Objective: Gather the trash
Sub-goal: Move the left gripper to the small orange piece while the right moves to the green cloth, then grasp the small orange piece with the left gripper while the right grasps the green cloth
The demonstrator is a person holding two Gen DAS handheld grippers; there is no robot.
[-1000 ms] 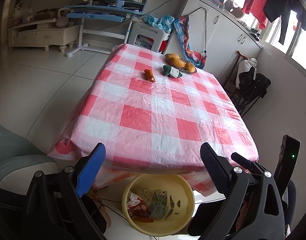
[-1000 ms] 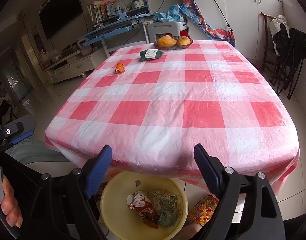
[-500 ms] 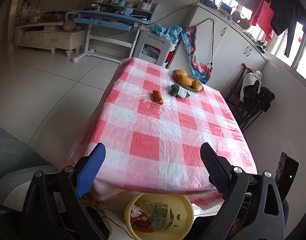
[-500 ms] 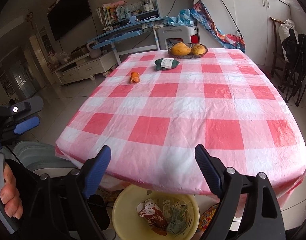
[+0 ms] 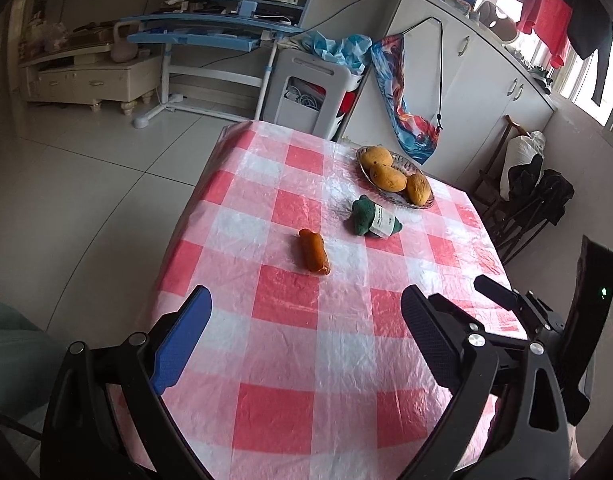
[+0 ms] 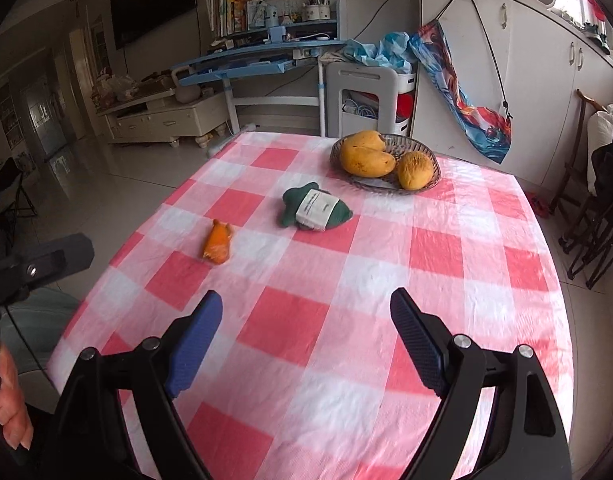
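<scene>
An orange snack wrapper [image 5: 314,255] lies on the red-and-white checked tablecloth [image 5: 290,344], left of centre; it also shows in the right wrist view [image 6: 218,243]. A dark green packet with a white label [image 5: 373,221] lies beyond it, also in the right wrist view [image 6: 316,209]. My left gripper [image 5: 306,320] is open and empty above the near part of the table. My right gripper [image 6: 306,322] is open and empty, also over the near part, well short of both items. The yellow bin is out of view.
A glass dish of mangoes [image 5: 394,178] stands at the far end of the table, seen in the right wrist view too [image 6: 386,160]. A white stool [image 5: 310,92], a blue desk [image 5: 210,32] and white cabinets [image 5: 486,92] lie beyond. Folded chairs [image 5: 534,208] stand to the right.
Both grippers have risen and moved forward over the table. The yellow bin under the near edge has dropped out of view. The wrapper and green packet look closer.
</scene>
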